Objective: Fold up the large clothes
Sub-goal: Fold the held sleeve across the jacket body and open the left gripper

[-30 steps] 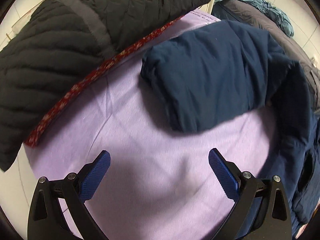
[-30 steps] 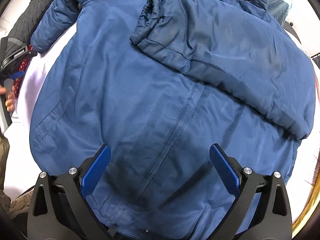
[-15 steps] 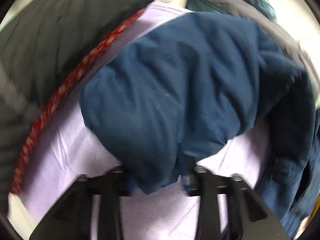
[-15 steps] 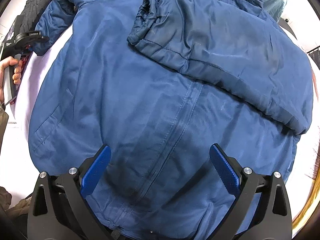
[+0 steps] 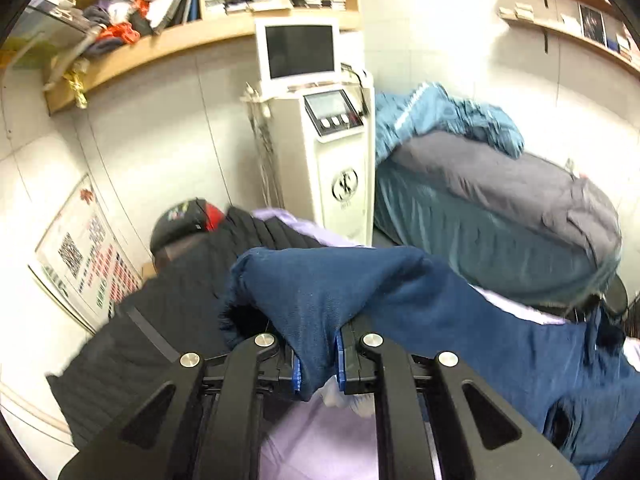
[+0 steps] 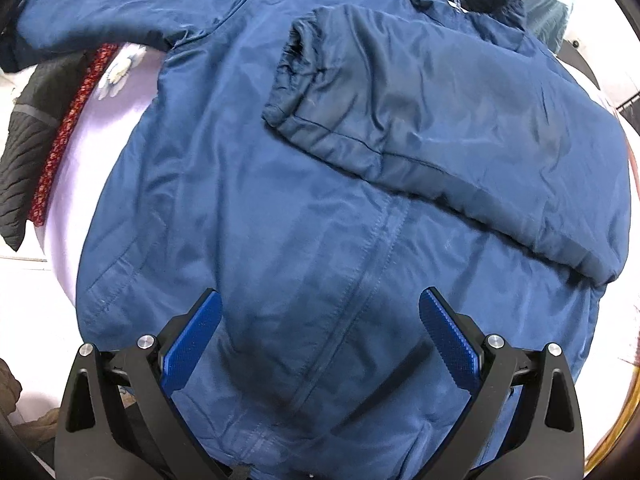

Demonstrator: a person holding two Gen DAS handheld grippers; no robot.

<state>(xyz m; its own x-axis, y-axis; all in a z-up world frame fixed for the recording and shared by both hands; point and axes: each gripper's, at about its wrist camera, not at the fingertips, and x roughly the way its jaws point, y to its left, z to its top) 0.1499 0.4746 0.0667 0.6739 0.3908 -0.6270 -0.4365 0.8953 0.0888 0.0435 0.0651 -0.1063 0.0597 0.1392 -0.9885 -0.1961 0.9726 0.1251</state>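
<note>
Our left gripper (image 5: 318,364) is clamped on the navy jacket's (image 6: 320,220) sleeve cuff (image 5: 304,300), lifted above the lilac sheet (image 6: 76,184). Our right gripper (image 6: 320,344) hovers over the jacket, fingers apart. The slick cuff could slip free.

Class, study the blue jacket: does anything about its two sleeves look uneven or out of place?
Yes. One sleeve lies folded across the jacket front; the other sleeve sticks out sideways, its cuff pinched in the left gripper.

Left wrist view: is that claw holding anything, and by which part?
Yes. The left claw is shut on the blue jacket's sleeve, pinched near its cuff end. The right claw is open, holding nothing.
</note>
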